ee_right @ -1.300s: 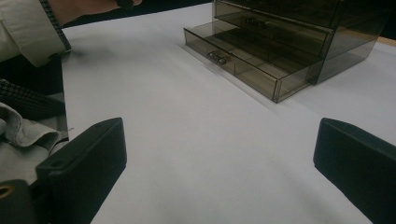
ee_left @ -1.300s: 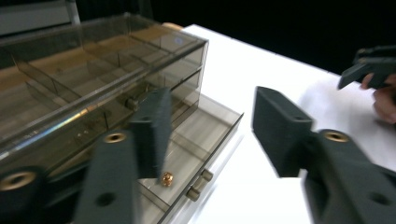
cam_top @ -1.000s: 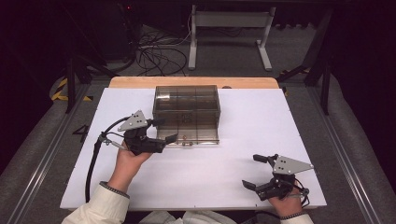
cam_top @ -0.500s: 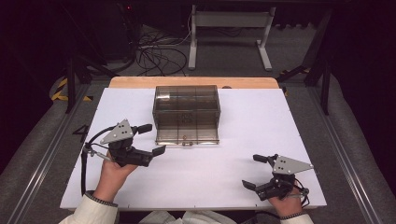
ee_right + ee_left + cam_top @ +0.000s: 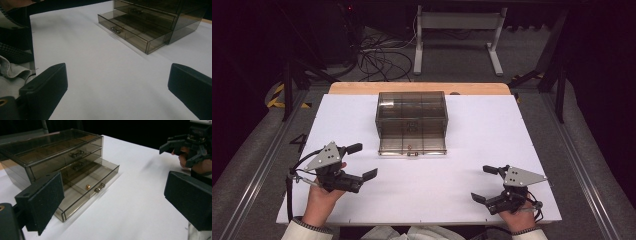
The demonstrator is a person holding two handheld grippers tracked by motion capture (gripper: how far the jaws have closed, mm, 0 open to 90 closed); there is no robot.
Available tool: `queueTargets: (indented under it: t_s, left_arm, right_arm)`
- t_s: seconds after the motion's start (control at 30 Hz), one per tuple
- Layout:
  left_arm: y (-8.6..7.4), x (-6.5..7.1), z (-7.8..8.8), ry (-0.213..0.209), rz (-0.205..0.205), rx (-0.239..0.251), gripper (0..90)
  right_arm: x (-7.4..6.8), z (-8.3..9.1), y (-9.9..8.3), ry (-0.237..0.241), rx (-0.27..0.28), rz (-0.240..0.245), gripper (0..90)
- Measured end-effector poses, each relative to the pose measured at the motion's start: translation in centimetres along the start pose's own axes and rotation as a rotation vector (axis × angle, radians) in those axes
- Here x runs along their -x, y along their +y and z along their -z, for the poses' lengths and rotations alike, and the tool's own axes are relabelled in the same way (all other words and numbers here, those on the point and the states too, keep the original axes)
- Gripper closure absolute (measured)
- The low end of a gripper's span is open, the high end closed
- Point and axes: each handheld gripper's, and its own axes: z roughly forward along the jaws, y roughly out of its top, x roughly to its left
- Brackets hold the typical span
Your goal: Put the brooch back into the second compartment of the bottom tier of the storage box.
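Apparently finished, both the left gripper (image 5: 364, 161) and right gripper (image 5: 484, 184) rest wide open and empty on the white counter (image 5: 462, 170), the smoky transparent plastic drawer box (image 5: 412, 120) ahead of them with its bottom drawer (image 5: 85, 192) pulled out, a small brass-coloured bead (image 5: 87, 186) inside.

A smoky clear drawer box (image 5: 412, 112) stands mid-surface. Its bottom drawer (image 5: 86, 191) is pulled out. A small gold bead (image 5: 87, 186) lies inside.

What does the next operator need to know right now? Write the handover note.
Left gripper: open, holding nothing, off the drawer box's front left corner.
Right gripper: open, holding nothing, near the table's front right.
Drawer box: smoky clear plastic, at the table's far middle.
Bottom drawer: pulled out, with a small gold bead inside behind the handle.
Upper drawers: shut.
Left, likely: push the bottom drawer shut, if the bead belongs inside.
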Motion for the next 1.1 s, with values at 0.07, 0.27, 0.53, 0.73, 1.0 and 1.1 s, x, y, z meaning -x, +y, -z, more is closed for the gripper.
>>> queueTargets:
  t_s: [0.07,0.27,0.53,0.73,1.0,1.1]
  left_arm:
    - [-0.5,0.1,0.1,-0.001,0.0,-0.009,2.3]
    - [-2.2,-0.1,0.8,0.013,0.023,-0.009,0.9]
    - [-4.4,-0.1,1.6,0.04,0.02,-0.023,0.9]
    - [-6.2,-0.2,2.0,0.044,0.06,-0.04,0.4]
    - [-7.1,-0.1,2.4,0.061,0.093,-0.038,0.4]
    - [-7.0,-0.1,2.4,0.062,0.097,-0.022,0.5]
  right_arm:
    - [0.0,0.0,0.0,0.0,-0.001,0.0,3.2]
    - [0.0,0.0,0.0,0.0,-0.002,-0.003,3.2]
    - [0.1,0.0,0.0,-0.002,-0.003,-0.004,3.2]
    - [0.1,0.0,-0.1,-0.002,-0.004,-0.005,3.2]
    - [0.1,0.0,-0.1,-0.001,-0.007,-0.005,3.2]
    - [0.1,0.0,-0.1,0.001,-0.009,-0.004,3.2]
